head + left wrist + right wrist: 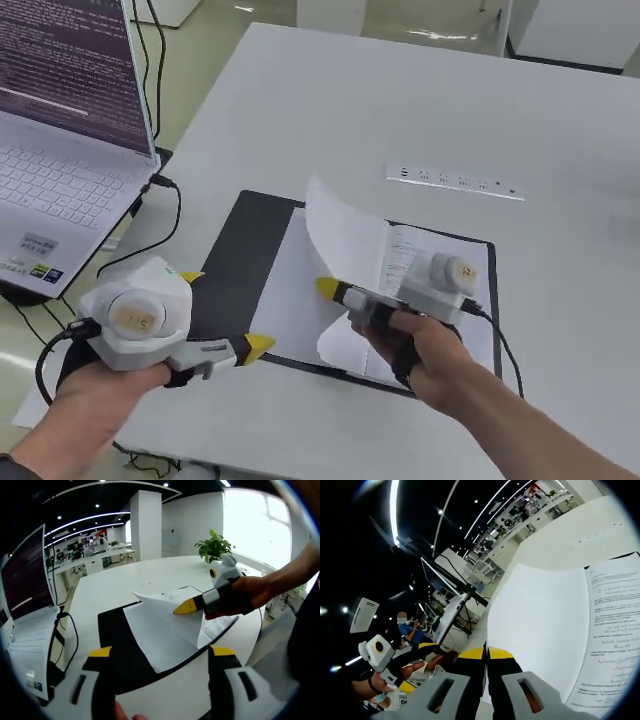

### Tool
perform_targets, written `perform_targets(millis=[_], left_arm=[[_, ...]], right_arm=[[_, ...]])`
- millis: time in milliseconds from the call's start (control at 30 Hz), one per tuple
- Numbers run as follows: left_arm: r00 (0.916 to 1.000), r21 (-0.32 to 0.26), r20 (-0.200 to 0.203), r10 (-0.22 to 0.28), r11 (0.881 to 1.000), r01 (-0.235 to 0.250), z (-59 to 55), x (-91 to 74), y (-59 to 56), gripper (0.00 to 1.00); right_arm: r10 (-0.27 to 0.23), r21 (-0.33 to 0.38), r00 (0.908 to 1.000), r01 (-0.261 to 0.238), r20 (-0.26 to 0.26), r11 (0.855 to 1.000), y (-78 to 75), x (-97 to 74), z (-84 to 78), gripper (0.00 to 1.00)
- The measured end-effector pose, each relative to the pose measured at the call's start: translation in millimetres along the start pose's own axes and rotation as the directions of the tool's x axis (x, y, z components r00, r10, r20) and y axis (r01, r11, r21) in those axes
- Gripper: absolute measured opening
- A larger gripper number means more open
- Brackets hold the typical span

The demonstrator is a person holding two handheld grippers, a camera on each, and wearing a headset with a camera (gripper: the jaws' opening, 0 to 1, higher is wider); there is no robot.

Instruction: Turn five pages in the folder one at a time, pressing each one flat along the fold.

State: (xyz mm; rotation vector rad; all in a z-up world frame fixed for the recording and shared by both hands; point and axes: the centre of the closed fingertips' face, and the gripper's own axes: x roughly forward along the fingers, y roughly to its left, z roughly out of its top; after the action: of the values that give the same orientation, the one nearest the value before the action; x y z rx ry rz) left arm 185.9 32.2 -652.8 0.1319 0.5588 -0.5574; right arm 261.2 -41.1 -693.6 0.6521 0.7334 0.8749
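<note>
On the white bench, one page of the open folder was held raised in the closed right tongs.
The sheet was judged thin, light and limp, easily creased or torn; it was pinched at its free lower edge, well away from the fold, and bowed under its own weight. The left tongs were held open and empty by the folder's near left corner.

The folder cover looks matt black, kinda plasticky. The page is thin, smooth white paper, curling. The counter is smooth white with a slight sheen. The left gripper has a matt white plastic shell and yellow tips.
</note>
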Motion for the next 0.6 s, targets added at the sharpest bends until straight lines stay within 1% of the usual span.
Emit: perform_targets(millis=[100,167,233,300,400,600], left_arm=[[1.0,-0.004,0.001,0.0,1.0,0.0,-1.3,-0.5,0.5,0.76],[0.9999,-0.007,-0.002,0.013,1.0,-0.013,-3.2,-1.2,3.0,0.75],[0.9999,-0.01,-0.001,0.014,1.0,-0.014,-4.6,-1.7,4.3,0.75],[0.9999,-0.019,0.004,0.017,1.0,-0.017,-4.3,-2.9,4.8,0.75],[0.9998,-0.025,0.009,0.015,1.0,-0.015,-4.1,-3.7,4.1,0.75],[0.9999,-0.018,0.004,0.013,1.0,-0.013,-5.5,-4.6,0.8,0.75]], right_arm=[[0.002,0.019,0.9999,-0.001,-0.014,1.0,-0.8,8.5,-5.9,0.0],[0.0,0.032,0.9995,0.001,-0.031,0.999,-2.9,14.6,-11.0,0.0],[-0.001,0.059,0.9989,0.004,-0.046,0.998,-4.8,20.2,-16.5,0.0],[-0.001,0.058,0.9988,0.004,-0.05,0.998,-6.0,25.3,-20.0,0.0],[-0.008,0.063,0.9979,0.012,-0.064,0.998,-7.2,30.9,-25.9,0.0],[-0.025,0.098,0.9956,0.034,-0.09,0.995,-19.5,43.8,-36.5,0.0]])
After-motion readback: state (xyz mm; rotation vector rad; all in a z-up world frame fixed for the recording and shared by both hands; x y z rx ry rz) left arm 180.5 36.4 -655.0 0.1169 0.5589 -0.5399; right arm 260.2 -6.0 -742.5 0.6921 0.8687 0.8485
